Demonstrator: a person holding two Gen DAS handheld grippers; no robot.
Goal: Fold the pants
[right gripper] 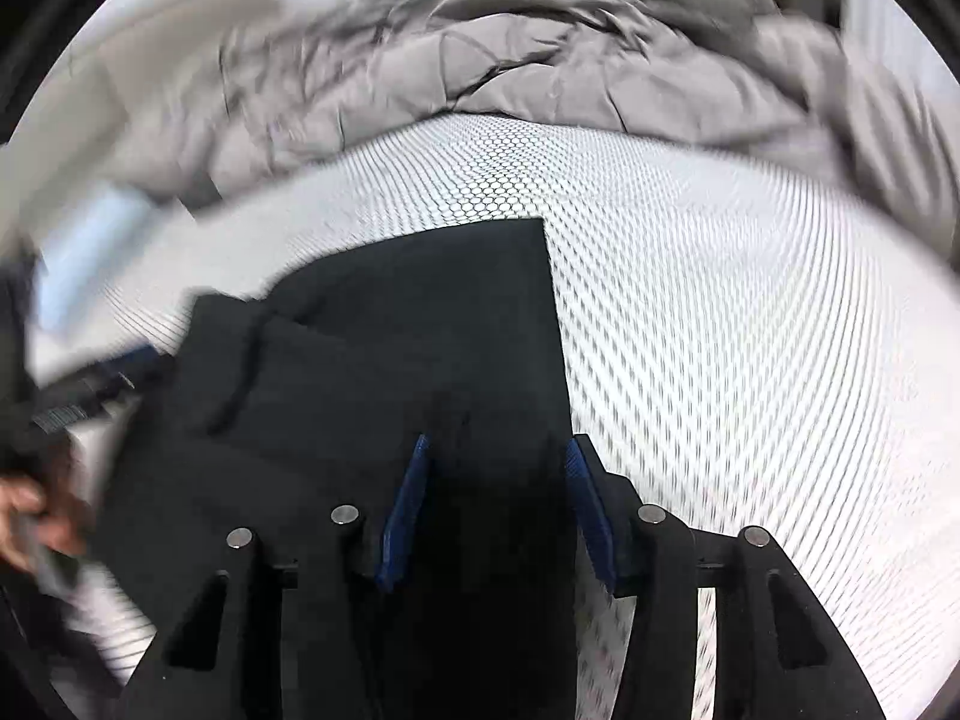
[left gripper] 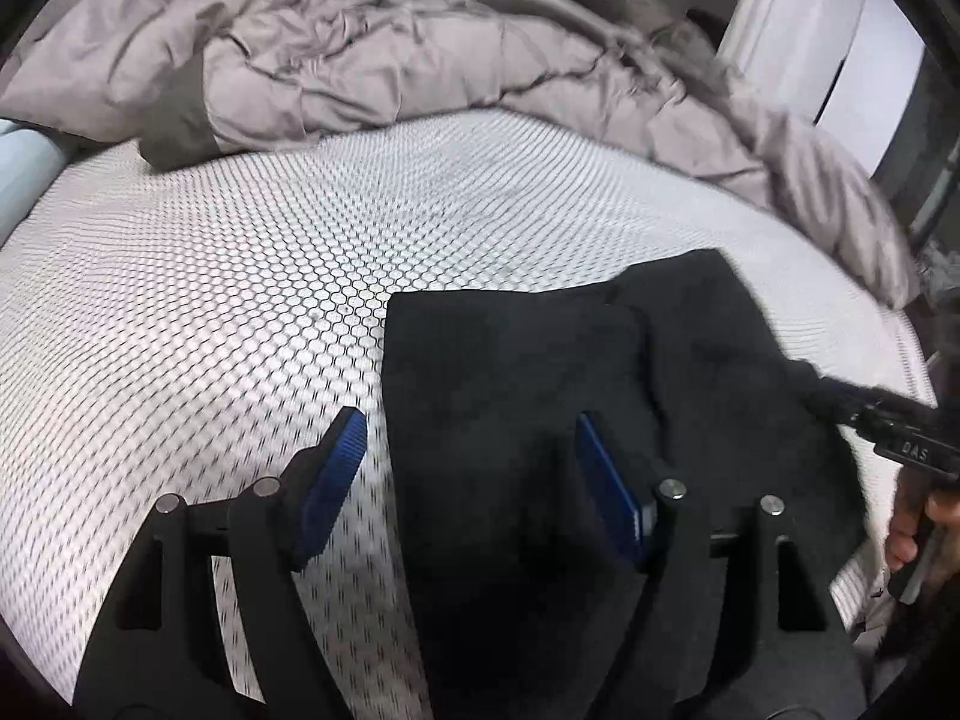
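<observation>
Black pants (left gripper: 600,360), folded into a flat stack, lie on the white honeycomb-patterned mattress (left gripper: 240,300). My left gripper (left gripper: 469,420) hovers over their left edge, its blue pads wide apart and pressing on nothing. In the right wrist view the pants (right gripper: 420,330) fill the lower middle, and my right gripper (right gripper: 499,443) stands open over their right edge, with flat black cloth below the gap. Each gripper shows at the edge of the other's view: the right one (left gripper: 900,438) with a hand (left gripper: 918,528) on it, the left one (right gripper: 90,390) blurred.
A rumpled grey duvet (left gripper: 360,60) is heaped along the far side of the mattress (right gripper: 720,300) and down its right side. A light blue pillow (left gripper: 24,168) lies at the far left. White cabinet doors (left gripper: 810,30) stand beyond the bed.
</observation>
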